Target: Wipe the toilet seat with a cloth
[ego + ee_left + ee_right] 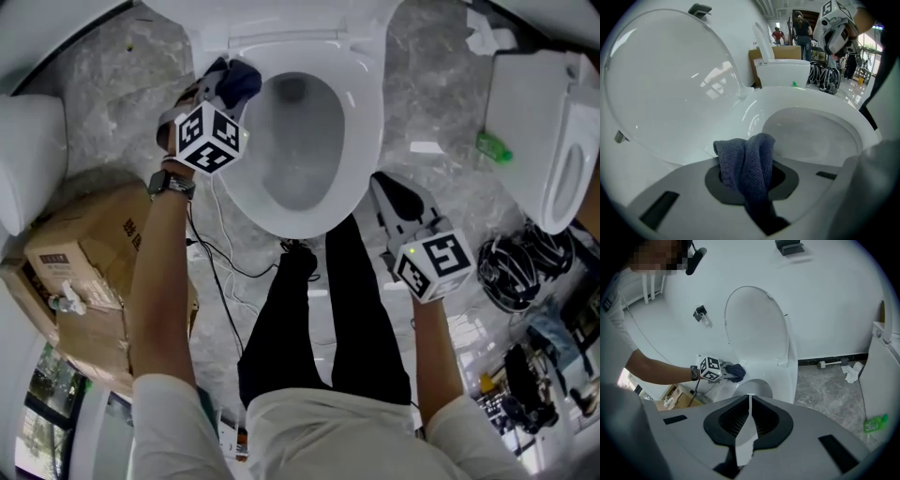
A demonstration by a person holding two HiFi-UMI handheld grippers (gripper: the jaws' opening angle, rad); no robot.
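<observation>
Storeroom-like workspace: several toilets (536,103), a cardboard box (86,267).

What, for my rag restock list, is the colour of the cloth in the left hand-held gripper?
The woven cloth is dark navy blue; clearest in the left gripper view.

Cloth (750,168): dark blue, fine woven texture. Toilet seat (364,122): plain glossy white. Floor (441,202): grey, marbled with pale veins. Marker cube (211,138): black squares on white. Cardboard box (89,272): brown. Trousers (328,319): black. Small bottle (493,148): green.
</observation>
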